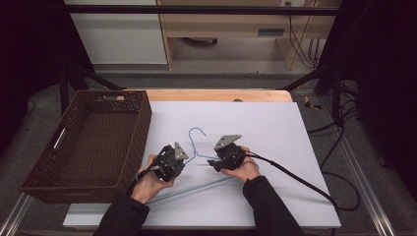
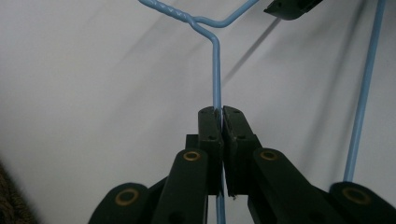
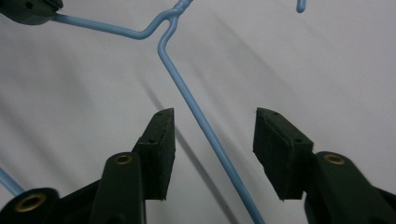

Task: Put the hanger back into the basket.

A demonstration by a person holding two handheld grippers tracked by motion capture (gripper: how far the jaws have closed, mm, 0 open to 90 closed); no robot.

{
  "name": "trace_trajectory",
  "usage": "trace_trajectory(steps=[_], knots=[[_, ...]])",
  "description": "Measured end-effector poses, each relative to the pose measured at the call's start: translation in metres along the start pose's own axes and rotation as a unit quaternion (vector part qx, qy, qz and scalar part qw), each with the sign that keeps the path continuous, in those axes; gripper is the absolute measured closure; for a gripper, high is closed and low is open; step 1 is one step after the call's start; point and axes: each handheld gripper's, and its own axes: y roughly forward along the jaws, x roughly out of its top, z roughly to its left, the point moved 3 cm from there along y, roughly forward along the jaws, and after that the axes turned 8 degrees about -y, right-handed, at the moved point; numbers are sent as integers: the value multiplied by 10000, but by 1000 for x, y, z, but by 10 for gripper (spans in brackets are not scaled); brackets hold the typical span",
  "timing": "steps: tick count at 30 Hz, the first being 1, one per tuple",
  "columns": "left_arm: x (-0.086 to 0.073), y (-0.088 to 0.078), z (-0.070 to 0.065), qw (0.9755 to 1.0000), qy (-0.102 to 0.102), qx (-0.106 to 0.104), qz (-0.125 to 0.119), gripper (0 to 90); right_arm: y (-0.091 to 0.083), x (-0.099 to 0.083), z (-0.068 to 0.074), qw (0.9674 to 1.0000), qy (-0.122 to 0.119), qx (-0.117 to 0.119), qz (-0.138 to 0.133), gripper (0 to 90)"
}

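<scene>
On the table sits a white board (image 1: pixel 255 196), biggest thing in frame. Left of it, touching its edge, a brown wicker basket (image 1: pixel 34 184), nothing visible inside. Floor and shelving behind, not relevant.

Blue wire hanger (image 1: pixel 193 147) lies roughly mid-board, hook pointing away from the person, long bottom bar running near the wrists. Both hands work it from the near side.

Left gripper (image 1: pixel 178 153): clenched on the hanger's left shoulder wire. Left gripper view shows the pads (image 2: pixel 210 126) pinched flush on the wire (image 2: pixel 216 70), just below the twisted neck.

Right gripper (image 1: pixel 221 162): released, jaws partway apart. Right gripper view shows the right shoulder wire (image 3: pixel 196 116) running up between the pads (image 3: pixel 161 135), nothing touching it. Wire sits nearer the left-hand pad in that view, off-centre.

Risks from here, my read:
- Off-centre wire: one pad likely hits first on closing and shoves the wire sideways. Thin round wire on flat pads, it could roll or skate out toward the tips.
- Left grip is a single pinch point, so the hanger can pivot about it. Any push from the right jaw may swing the frame on the board.
- Lifting on one grip only: hanger would droop and twist.
- Basket rim is high. If the hanger goes there, the hook or bottom bar could snag the weave.
</scene>
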Motion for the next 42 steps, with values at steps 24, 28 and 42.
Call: trace_trajectory(steps=[24,28,42], knots=[[-2,3,-1,9998,121,-78,119,869,2,2,2,9956,-875,299,170,793],[-2,3,-1,9998,130,-126,126,867,-1,1,4,9942,-986,378,199,808],[-3,2,3,9998,97,-121,133,846,-5,-2,11,9881,-1301,796,210,868]])
